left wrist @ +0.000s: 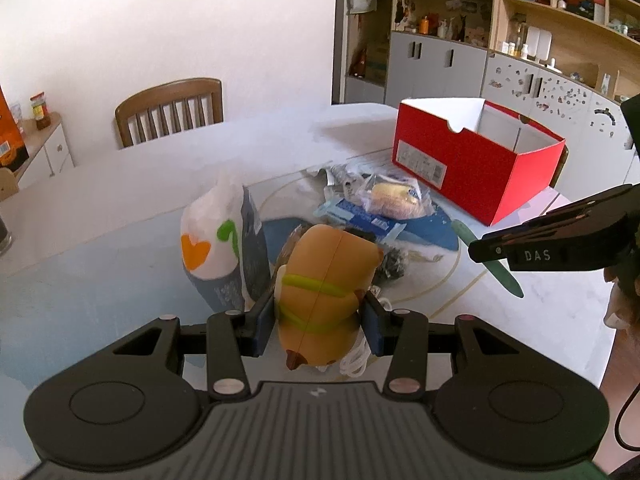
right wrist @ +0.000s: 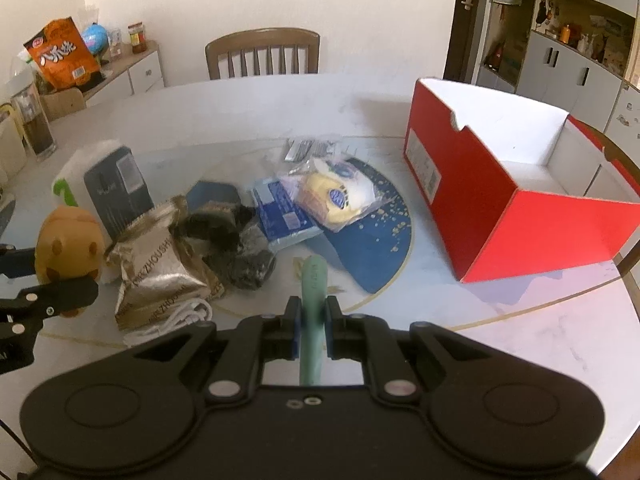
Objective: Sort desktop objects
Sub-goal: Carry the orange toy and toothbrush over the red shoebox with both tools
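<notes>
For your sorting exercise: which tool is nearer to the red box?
Right. The right tool, shut on the green stick, sits beside the red box; the left tool, holding the toy, is across the pile.

Bright daylight, blown-out glare on table (left wrist: 168, 168), perhaps slight blur, fisheye-bent edges.

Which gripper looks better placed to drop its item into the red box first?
Probably the right gripper: it holds the slim green stick and the open red shoebox lies just ahead to its right. The left gripper, holding the hamster toy, sits farther away.
</notes>
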`<state>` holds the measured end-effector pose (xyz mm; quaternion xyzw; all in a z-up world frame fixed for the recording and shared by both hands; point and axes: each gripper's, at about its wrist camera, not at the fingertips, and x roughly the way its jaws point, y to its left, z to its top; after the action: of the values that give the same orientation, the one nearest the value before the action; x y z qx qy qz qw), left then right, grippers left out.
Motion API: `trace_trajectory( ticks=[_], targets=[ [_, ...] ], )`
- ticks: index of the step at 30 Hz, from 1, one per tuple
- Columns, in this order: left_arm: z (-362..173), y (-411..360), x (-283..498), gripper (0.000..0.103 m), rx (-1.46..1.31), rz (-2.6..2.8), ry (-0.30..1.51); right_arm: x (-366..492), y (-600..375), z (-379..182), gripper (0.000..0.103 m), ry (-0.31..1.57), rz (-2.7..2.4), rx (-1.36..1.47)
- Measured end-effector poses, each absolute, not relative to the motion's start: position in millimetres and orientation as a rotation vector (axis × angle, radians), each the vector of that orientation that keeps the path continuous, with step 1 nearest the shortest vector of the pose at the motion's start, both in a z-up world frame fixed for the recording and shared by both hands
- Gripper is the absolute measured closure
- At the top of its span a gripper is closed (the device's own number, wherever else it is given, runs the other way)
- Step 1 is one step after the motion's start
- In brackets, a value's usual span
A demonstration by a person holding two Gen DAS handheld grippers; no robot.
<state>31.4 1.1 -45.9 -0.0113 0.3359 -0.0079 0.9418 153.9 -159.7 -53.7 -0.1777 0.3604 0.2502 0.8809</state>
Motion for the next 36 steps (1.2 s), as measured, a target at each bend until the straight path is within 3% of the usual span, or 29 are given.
trace_trajectory(
  ticks=[36],
  targets=[
    [1.8,-55.2,72.6,0.059,0.007,-0.061,0.588,177.6,-211.2,20.7,0.092,0.642,0.528,-0.251]
  ],
)
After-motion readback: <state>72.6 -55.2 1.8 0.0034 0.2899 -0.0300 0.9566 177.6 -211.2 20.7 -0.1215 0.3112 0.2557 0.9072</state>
